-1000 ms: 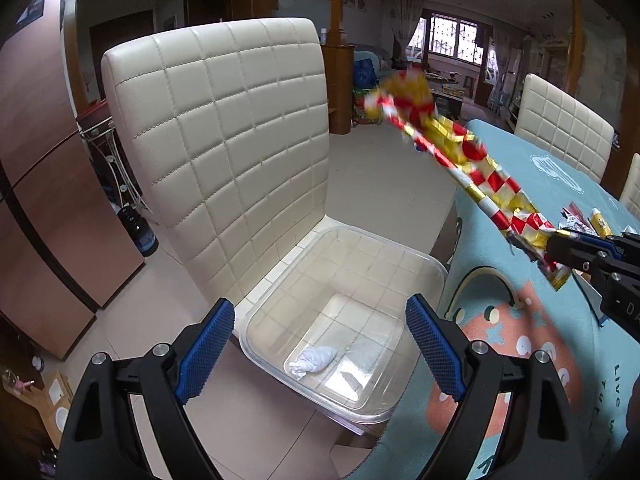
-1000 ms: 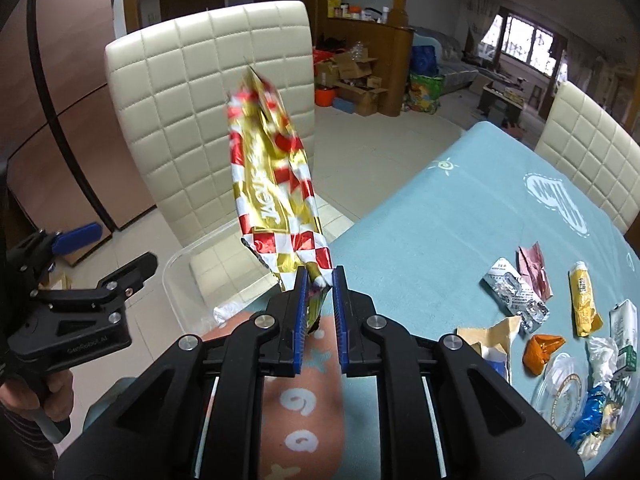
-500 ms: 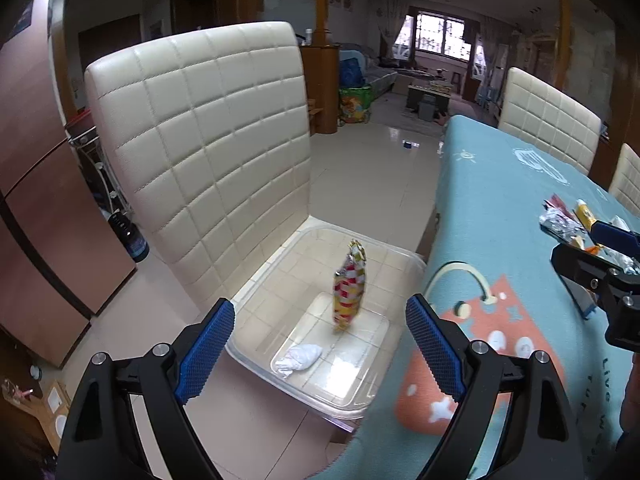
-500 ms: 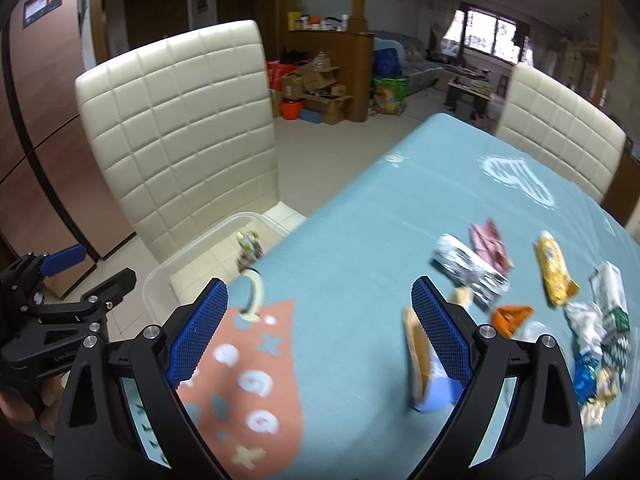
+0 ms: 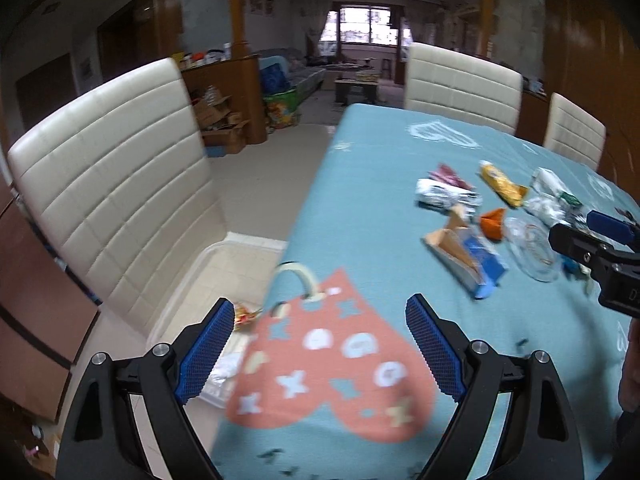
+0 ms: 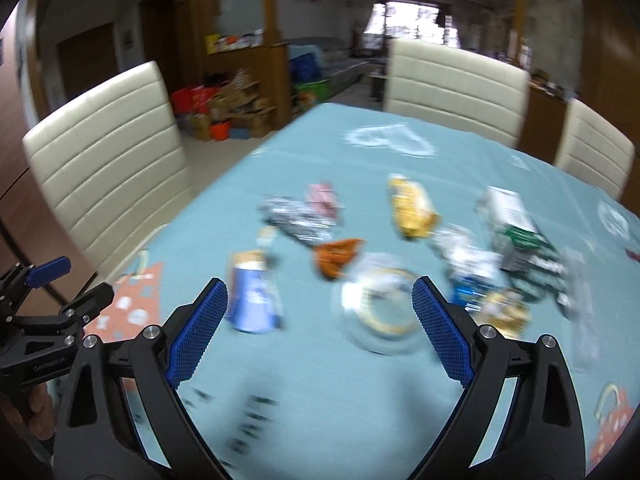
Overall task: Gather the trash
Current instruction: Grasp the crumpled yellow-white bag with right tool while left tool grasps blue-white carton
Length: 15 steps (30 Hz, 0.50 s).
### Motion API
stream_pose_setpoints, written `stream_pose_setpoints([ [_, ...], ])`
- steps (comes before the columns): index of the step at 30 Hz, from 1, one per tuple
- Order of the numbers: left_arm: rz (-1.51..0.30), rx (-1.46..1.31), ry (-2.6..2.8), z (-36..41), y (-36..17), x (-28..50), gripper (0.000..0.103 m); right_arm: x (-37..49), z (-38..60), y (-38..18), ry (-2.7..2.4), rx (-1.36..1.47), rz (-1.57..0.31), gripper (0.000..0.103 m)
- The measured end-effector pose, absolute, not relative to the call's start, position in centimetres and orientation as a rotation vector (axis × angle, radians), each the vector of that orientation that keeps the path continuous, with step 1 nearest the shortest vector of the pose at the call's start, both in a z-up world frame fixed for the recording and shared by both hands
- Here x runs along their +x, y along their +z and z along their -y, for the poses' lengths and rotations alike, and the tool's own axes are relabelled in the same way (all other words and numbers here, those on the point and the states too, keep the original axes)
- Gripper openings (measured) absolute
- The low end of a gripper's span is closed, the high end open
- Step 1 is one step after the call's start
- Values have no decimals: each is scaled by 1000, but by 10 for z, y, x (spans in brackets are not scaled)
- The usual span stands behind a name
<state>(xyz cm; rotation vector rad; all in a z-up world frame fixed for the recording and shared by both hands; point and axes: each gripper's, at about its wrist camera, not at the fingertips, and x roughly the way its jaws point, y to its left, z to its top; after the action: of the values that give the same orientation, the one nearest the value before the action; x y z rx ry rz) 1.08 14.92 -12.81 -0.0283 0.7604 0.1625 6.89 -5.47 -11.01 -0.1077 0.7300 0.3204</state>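
right gripper (image 6: 320, 320): we saw jaws wide apart, empty
left gripper (image 5: 320, 344): we logged jaws apart, empty
trash (image 6: 376, 312): we found clear round lid on tablecloth (image 6: 320, 152), ahead between right jaws
nearer hand: we judged right

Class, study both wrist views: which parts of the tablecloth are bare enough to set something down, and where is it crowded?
Bare cloth: the far end of the tablecloth towards the far chair, and the left strip between the silver wrapper and the table edge. Crowded: the right side, from the yellow wrapper to the clear lid.
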Motion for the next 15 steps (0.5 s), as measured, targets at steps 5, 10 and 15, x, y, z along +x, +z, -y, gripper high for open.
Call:
stream_pose_setpoints([
  [5,-761,12,76,-104,-123,24,85,69,115,-114,216,-59,-735,92],
  [10,-766,42,25,-70,-122,35,85,75,159,-130,143,-10,-792,90],
  [15,-797,54,7,-52,-129,46,85,86,177,-153,135,17,-864,77],
])
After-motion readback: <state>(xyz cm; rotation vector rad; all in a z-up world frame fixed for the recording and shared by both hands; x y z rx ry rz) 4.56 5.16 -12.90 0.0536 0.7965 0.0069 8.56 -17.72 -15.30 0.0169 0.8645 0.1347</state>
